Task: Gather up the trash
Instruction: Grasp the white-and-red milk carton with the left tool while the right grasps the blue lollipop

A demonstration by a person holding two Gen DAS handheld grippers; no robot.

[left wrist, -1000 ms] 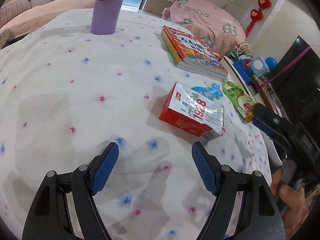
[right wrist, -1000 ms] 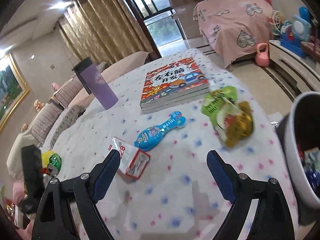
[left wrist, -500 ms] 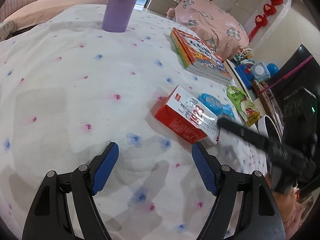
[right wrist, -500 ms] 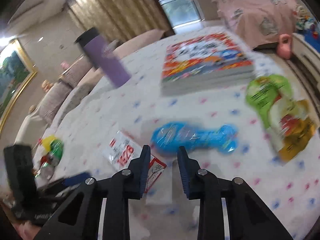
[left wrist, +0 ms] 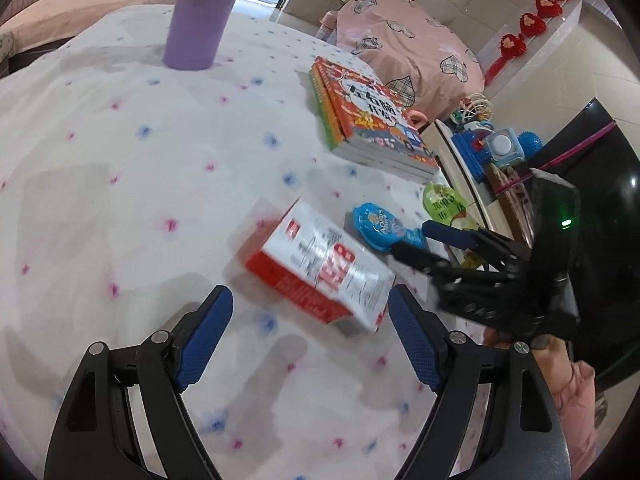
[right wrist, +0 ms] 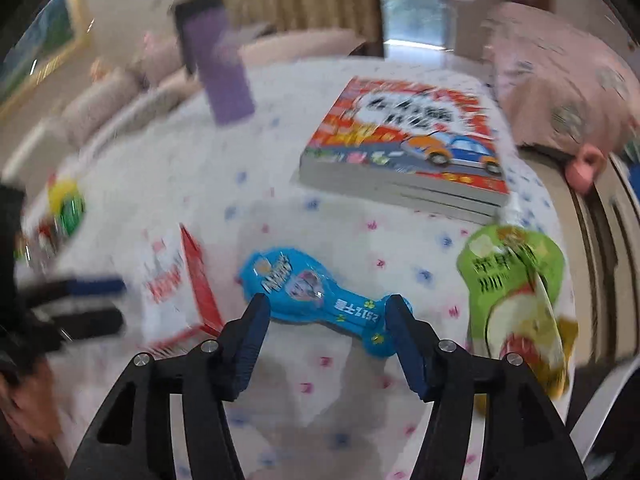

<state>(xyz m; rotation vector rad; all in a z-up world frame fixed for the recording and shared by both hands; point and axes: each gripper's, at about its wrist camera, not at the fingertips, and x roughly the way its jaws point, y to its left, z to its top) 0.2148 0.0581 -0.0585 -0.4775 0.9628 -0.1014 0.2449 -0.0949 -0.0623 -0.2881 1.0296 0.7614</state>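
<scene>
Red-and-white carton (left wrist: 320, 270) lies flat on the tablecloth (left wrist: 120, 184), just ahead of the left gripper (left wrist: 310, 344), jaws opening, nothing between. Looks light, crushable: take it across the short sides. Blue wrapper (right wrist: 320, 298) (thin, slippery, probably empty) sits between the right gripper (right wrist: 326, 338) pads, opening, no contact; pinch the narrow neck.

Counter (left wrist: 120, 184) under a white cloth with pink and blue dots. On it: tall purple tumbler (left wrist: 200, 20), stack of orange picture books (left wrist: 372, 120), red-and-white carton (left wrist: 320, 272) lying flat, blue bone-shaped wrapper (right wrist: 316, 300), green drink pouch (right wrist: 516, 292).
</scene>
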